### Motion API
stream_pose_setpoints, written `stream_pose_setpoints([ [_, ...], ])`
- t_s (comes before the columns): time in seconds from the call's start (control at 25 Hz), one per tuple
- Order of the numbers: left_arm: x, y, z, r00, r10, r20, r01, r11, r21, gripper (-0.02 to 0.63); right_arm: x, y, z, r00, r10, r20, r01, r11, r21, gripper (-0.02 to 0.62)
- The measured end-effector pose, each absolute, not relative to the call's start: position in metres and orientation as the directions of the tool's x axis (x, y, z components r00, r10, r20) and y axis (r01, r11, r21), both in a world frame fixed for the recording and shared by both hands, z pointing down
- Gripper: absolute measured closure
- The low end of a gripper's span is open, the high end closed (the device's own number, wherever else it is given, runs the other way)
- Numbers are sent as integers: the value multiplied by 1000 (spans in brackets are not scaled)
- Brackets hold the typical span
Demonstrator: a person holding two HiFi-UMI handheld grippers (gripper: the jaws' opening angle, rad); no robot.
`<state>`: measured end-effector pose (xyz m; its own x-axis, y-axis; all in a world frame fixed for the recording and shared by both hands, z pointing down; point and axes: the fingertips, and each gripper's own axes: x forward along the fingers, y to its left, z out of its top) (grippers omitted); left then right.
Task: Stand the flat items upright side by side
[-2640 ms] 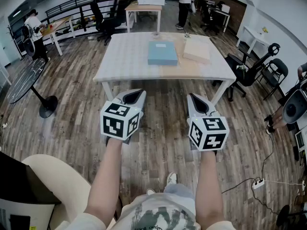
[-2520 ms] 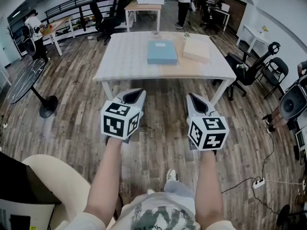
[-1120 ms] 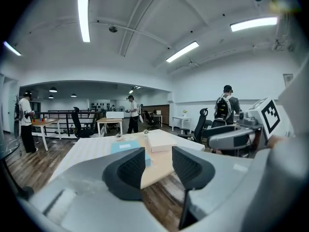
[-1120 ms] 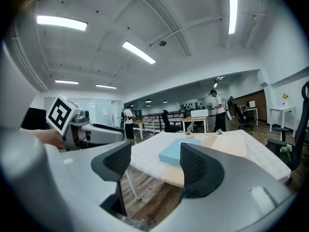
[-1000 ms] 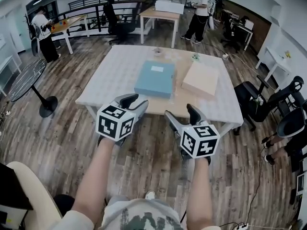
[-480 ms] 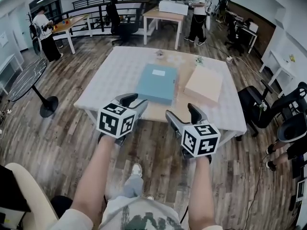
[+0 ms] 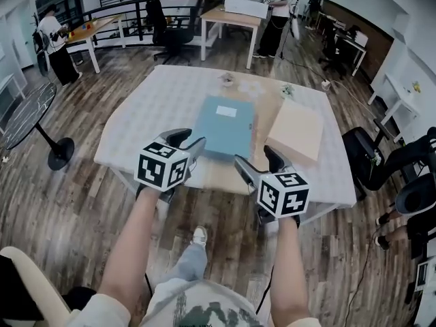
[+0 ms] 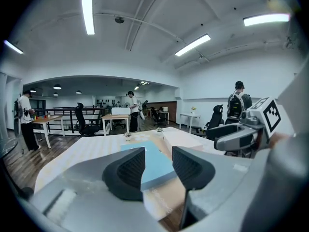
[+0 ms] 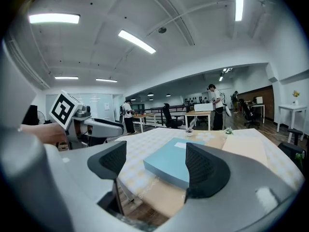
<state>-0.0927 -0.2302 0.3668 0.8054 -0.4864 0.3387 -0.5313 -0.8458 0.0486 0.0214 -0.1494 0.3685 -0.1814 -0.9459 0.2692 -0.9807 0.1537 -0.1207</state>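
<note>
From the near edge, the left half of the table [image 7: 139,125] is bare cloth, open to a reach. The blue box [image 7: 225,127] lies flat mid-table, with the beige box [image 7: 296,131] to its right and a narrow lane between them. Two small pots [image 7: 227,80] stand near the far edge. Office chairs [image 7: 364,157] crowd the right side.

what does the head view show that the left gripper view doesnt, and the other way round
Only the head view: the person's two forearms, a shoe below them, and the marker cube on the left gripper.
Only the left gripper view: the ceiling lights and the ribbed inner faces of that gripper's jaws, which stand apart and grip nothing.
Both: the table, the blue box lying flat on it, and the right gripper.
</note>
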Motion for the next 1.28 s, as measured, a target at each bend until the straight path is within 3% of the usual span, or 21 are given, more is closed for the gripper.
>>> stream_pose_setpoints([
  [0.6,-43,-427,452,802,-336,494,-476,-859,189,419,110,-337,443,-107,-883,458,-968,-13,-250,212],
  [1.04,-20,-508,531,783,-174,597,-445,-828,341,417,150,-406,516,-89,-776,624,-933,-154,-325,198],
  [1.28,4,-523,566,795,-73,602,-434,-761,481,340,175,-429,557,-118,-690,715,-918,-199,-344,156],
])
